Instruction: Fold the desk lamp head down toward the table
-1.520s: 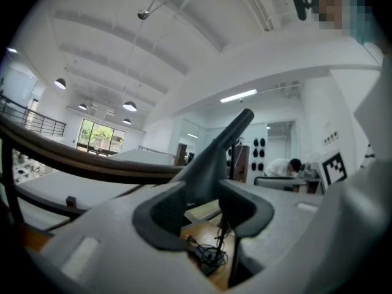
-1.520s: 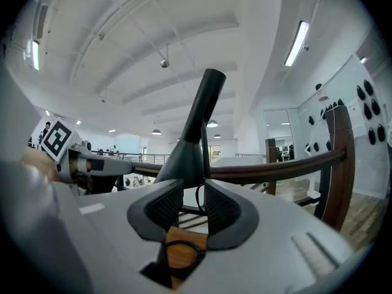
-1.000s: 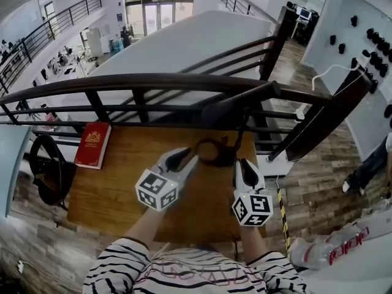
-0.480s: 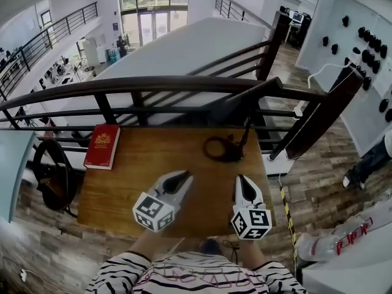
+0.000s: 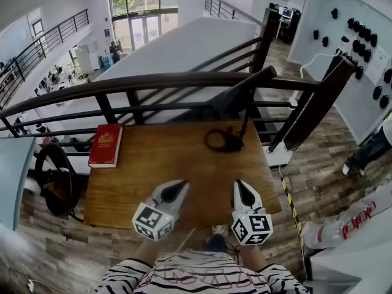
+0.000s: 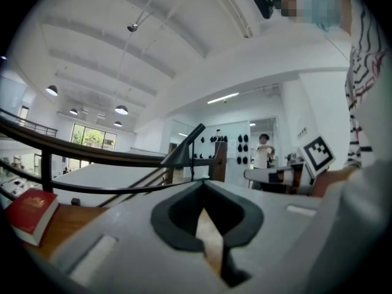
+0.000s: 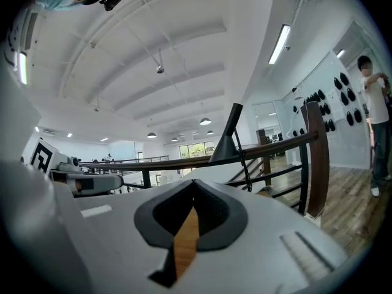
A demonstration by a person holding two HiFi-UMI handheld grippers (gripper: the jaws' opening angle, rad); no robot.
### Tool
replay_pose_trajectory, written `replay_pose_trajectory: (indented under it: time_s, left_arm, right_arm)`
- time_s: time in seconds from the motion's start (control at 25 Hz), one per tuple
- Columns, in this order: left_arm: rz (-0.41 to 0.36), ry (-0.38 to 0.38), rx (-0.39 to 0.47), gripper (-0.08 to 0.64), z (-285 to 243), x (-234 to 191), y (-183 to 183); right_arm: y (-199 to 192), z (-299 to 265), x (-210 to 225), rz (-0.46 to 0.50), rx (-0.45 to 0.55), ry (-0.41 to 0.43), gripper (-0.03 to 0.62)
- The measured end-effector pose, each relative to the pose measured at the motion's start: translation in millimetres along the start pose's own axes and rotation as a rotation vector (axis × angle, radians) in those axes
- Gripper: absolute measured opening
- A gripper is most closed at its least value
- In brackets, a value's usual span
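Observation:
The black desk lamp stands at the far right of the wooden table [image 5: 141, 176]. Its ring-shaped base [image 5: 223, 141] lies flat, and its long cone head [image 5: 245, 92] reaches up level with the railing. The cone also shows in the left gripper view [image 6: 184, 152] and the right gripper view [image 7: 228, 141]. My left gripper [image 5: 179, 187] and right gripper [image 5: 239, 185] hover side by side over the table's near edge, well short of the lamp. Both are shut with nothing between their jaws.
A red book [image 5: 105, 146] lies at the table's far left. A dark railing [image 5: 122, 84] runs right behind the table, with a thick post [image 5: 315, 106] at the right. A black steering wheel [image 5: 54, 177] hangs left of the table. A person [image 7: 376, 121] stands at the far right.
Both grippers drew back from the lamp base toward the near edge of the table, and their jaws closed empty. The lamp stayed as it was.

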State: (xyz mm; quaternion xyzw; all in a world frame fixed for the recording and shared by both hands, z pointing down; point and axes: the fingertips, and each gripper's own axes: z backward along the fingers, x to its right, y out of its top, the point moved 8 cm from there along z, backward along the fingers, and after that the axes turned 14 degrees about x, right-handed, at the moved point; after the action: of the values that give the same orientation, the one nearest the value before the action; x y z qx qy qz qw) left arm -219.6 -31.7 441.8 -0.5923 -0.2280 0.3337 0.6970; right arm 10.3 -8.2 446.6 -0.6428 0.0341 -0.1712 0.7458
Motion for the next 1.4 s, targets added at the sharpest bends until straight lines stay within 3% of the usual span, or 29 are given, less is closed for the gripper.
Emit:
replay_pose_trajectory:
  time_s: [0.64,1.4]
  left_arm:
    - [0.028,-0.042,-0.014,0.003,39.3,39.3,-6.5]
    - [0.051,-0.100,-0.038,0.003,55.2,39.2,-16.1]
  right_arm:
    - [2.0,65.8,-26.1,0.014,-0.006,-0.058,0.002]
    - [-6.2,71.5,-45.4,0.049,-0.027,-0.055,0.002]
